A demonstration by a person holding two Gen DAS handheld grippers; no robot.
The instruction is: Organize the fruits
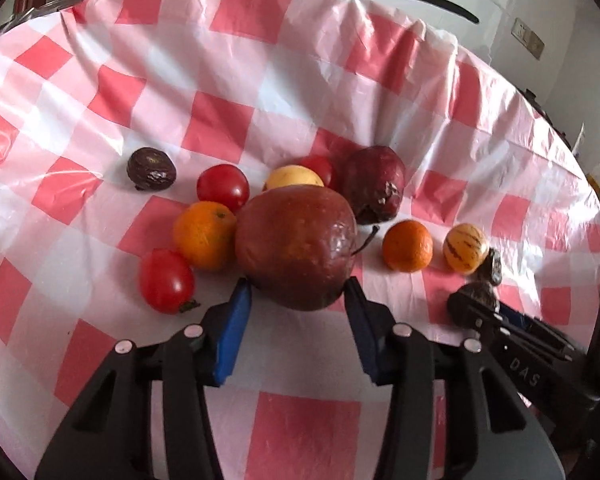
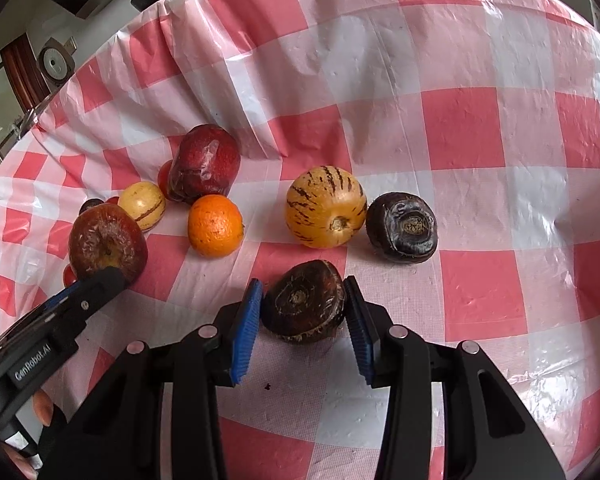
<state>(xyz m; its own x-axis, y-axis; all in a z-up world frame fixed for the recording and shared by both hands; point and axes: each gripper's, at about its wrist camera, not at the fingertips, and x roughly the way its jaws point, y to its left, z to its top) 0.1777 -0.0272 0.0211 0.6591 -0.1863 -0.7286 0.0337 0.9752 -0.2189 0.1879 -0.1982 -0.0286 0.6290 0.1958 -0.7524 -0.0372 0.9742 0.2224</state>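
A big brown-red apple (image 1: pixel 296 240) lies on the checked cloth, and my left gripper (image 1: pixel 297 283) is shut on it, a blue pad pressed against each lower side. The same apple (image 2: pixel 106 240) shows in the right wrist view with a left finger (image 2: pixel 100 282) against it. My right gripper (image 2: pixel 303 284) is shut on a dark brown wrinkled fruit (image 2: pixel 300 300), which rests on the cloth. A striped yellow melon (image 2: pixel 326 206), another dark fruit (image 2: pixel 402 226) and an orange (image 2: pixel 215 225) lie just beyond it.
Around the apple lie two tomatoes (image 1: pixel 222 187) (image 1: pixel 166 280), an orange (image 1: pixel 205 235), a yellow fruit (image 1: pixel 294 178), a dark red apple (image 1: pixel 374 190) and a dark wrinkled fruit (image 1: pixel 151 169). The red-and-white tablecloth (image 1: pixel 300 80) is rumpled at the back. A hand (image 2: pixel 42 408) holds the left gripper.
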